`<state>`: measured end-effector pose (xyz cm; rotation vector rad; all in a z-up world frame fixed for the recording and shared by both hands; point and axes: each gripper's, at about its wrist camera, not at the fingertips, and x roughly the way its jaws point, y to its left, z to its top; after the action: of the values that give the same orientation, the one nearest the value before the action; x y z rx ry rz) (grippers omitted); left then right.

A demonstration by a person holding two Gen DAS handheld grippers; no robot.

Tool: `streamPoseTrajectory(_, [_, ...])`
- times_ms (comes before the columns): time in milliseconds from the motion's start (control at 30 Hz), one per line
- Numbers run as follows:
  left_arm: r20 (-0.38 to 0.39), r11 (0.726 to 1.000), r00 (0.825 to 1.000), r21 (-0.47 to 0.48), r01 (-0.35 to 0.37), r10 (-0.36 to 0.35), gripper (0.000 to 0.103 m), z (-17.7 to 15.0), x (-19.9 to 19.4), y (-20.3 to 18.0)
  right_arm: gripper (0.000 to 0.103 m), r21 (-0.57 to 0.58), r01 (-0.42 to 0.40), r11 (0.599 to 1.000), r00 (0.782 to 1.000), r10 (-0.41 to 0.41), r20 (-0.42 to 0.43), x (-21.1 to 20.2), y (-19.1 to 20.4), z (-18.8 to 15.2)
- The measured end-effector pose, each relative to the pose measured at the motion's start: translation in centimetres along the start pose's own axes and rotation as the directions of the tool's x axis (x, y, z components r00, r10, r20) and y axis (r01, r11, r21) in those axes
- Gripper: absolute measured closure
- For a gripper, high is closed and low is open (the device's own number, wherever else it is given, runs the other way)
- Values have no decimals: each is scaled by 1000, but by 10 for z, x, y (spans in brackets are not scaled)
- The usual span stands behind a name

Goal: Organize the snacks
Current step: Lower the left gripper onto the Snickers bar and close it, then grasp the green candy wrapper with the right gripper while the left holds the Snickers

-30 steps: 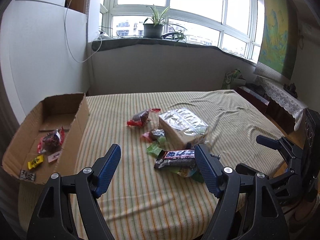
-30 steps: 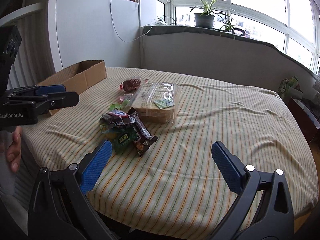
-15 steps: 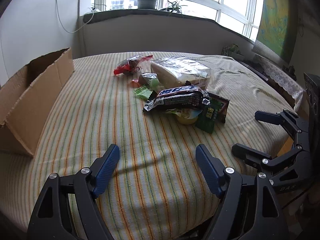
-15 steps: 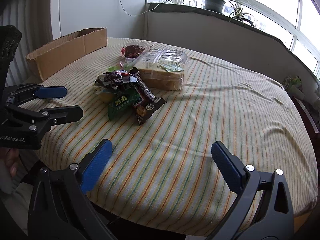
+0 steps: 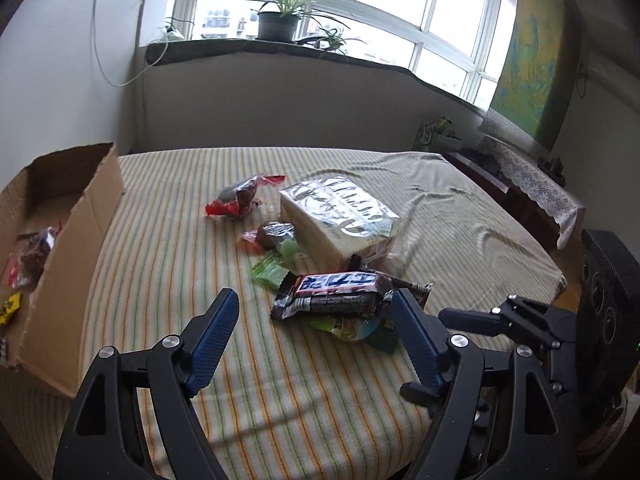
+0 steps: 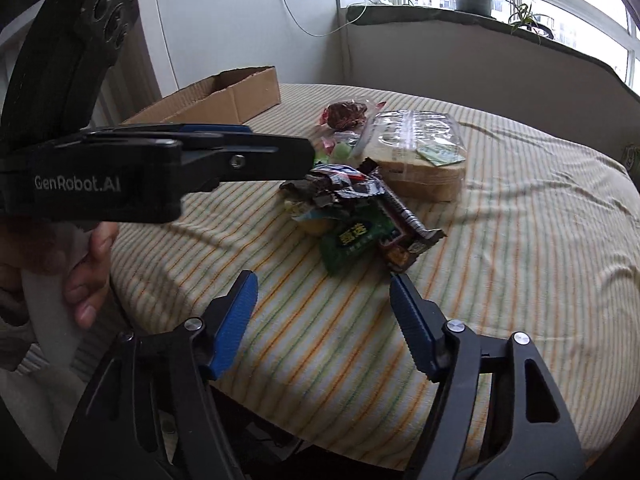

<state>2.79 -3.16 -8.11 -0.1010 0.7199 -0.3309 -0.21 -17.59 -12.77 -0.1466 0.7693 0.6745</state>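
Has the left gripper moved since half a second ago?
Yes. In the right wrist view the left gripper has pushed forward: its tips now reach the Snickers bar in the snack pile, having been well short of it, nearer the table edge.

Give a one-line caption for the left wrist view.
Open left tongs approach a Snickers bar atop the snack pile, cardboard box at left.

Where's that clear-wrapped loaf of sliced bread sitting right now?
The clear-wrapped loaf of sliced bread lies mid-table on the striped tablecloth, behind the brown chocolate bar wrapper, right of the red-wrapped snack.
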Motion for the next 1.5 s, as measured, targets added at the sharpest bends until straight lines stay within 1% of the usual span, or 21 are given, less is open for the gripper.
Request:
streamPoseTrajectory(67, [-19, 999, 999, 32, 29, -28, 25, 5, 9, -6, 44, 12, -29, 999, 1000, 29, -6, 6, 1, 1])
streamPoseTrajectory(133, [-34, 997, 998, 60, 46, -44, 25, 8, 18, -13, 46, 23, -37, 999, 999, 37, 4, 11, -1, 3])
streamPoseTrajectory(200, [-56, 994, 996, 80, 69, -65, 25, 9, 30, -18, 54, 40, -44, 998, 999, 43, 16, 14, -8, 6])
streamPoseTrajectory(233, [-70, 993, 995, 84, 79, -73, 26, 9, 36, -19, 55, 46, -44, 998, 999, 43, 20, 16, -11, 8])
streamPoseTrajectory(267, [-88, 993, 993, 85, 86, -79, 32, 9, 42, -20, 60, 50, -46, 998, 999, 45, 22, 17, -15, 9])
streamPoseTrajectory(300, [-104, 992, 991, 84, 90, -81, 35, 9, 48, -19, 67, 54, -47, 997, 999, 46, 24, 19, -18, 11])
streamPoseTrajectory(333, [-104, 993, 991, 83, 87, -79, 40, 9, 50, -19, 71, 60, -50, 997, 999, 48, 24, 20, -22, 12])
streamPoseTrajectory(367, [-105, 993, 991, 75, 94, -86, 47, 9, 51, -17, 79, 66, -53, 996, 998, 52, 25, 21, -25, 13])
streamPoseTrajectory(400, [-107, 992, 989, 62, 110, -103, 48, 11, 51, -14, 85, 71, -55, 996, 998, 54, 28, 22, -27, 14])
streamPoseTrajectory(433, [-103, 992, 988, 52, 119, -113, 54, 12, 49, -11, 87, 74, -60, 995, 998, 58, 32, 23, -29, 15])
streamPoseTrajectory(467, [-100, 992, 988, 46, 120, -114, 61, 13, 48, -9, 92, 73, -63, 995, 998, 60, 33, 24, -30, 16])
streamPoseTrajectory(567, [-93, 992, 989, 38, 118, -115, 71, 15, 47, -5, 94, 60, -64, 996, 997, 62, 35, 25, -26, 18])
streamPoseTrajectory(667, [-71, 993, 991, 21, 117, -115, 77, 16, 42, -1, 95, 54, -58, 997, 998, 56, 42, 22, -23, 17])
streamPoseTrajectory(867, [-48, 993, 992, -3, 121, -121, 82, 17, 38, 5, 95, 63, -27, 998, 998, 23, 61, 13, -27, 18])
streamPoseTrajectory(1033, [-21, 992, 992, -44, 122, -123, 83, 17, 30, 15, 95, 76, -8, 997, 998, 3, 66, 10, -31, 17])
streamPoseTrajectory(1267, [8, 990, 994, -90, 113, -113, 85, 18, 21, 23, 95, 92, -20, 996, 997, 13, 76, 8, -33, 16])
streamPoseTrajectory(1433, [35, 990, 994, -93, 102, -99, 85, 22, 11, 25, 95, 101, -25, 995, 996, 16, 90, -1, -37, 13])
streamPoseTrajectory(1467, [38, 991, 995, -92, 100, -97, 85, 24, 9, 25, 95, 103, -31, 994, 996, 23, 85, 0, -37, 13])
streamPoseTrajectory(1500, [41, 991, 995, -91, 99, -95, 85, 24, 8, 25, 95, 103, -48, 993, 997, 42, 60, 5, -37, 13])
